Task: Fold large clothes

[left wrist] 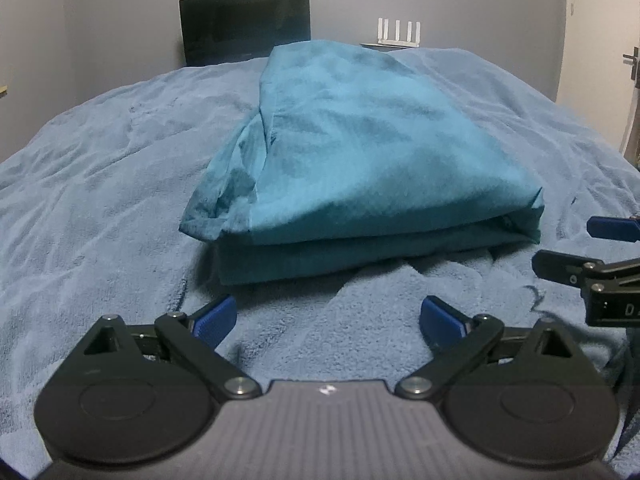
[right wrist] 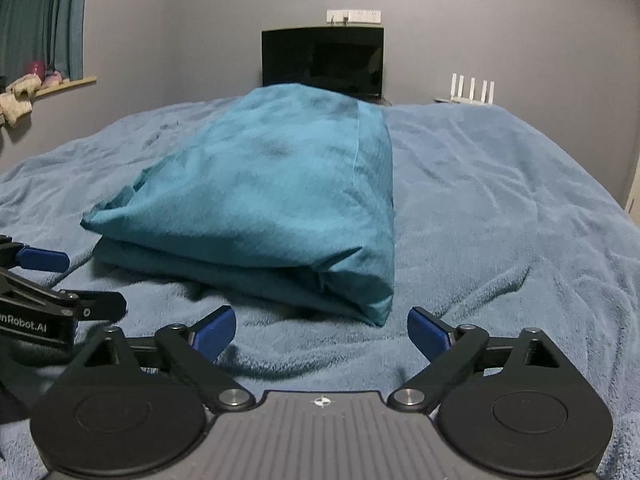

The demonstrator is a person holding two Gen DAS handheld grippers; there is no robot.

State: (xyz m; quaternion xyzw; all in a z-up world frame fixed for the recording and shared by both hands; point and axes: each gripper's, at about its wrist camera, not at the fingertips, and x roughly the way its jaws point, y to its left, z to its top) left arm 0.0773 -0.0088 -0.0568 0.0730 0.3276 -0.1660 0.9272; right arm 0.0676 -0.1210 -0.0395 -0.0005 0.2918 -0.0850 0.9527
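Observation:
A teal cloth (left wrist: 352, 148) lies folded into a thick, several-layered bundle on the bed's light blue blanket (left wrist: 100, 208). In the left wrist view my left gripper (left wrist: 329, 308) stands open just short of the bundle's near edge, nothing between its blue pads. One blue finger (left wrist: 612, 227) of the other gripper shows at the right edge. In the right wrist view the same cloth (right wrist: 272, 184) lies ahead and slightly left. My right gripper (right wrist: 321, 316) is open just in front of its near right corner, touching nothing. The left gripper's blue finger (right wrist: 44, 259) shows at the left edge.
Beyond the bed, a black monitor (right wrist: 322, 60) stands against the grey wall, with a white router (right wrist: 472, 89) to its right and a socket strip (right wrist: 354, 16) above. A curtain (right wrist: 44, 16) and a sill with soft items (right wrist: 24, 92) are at far left. A door handle (left wrist: 632, 60) is at far right.

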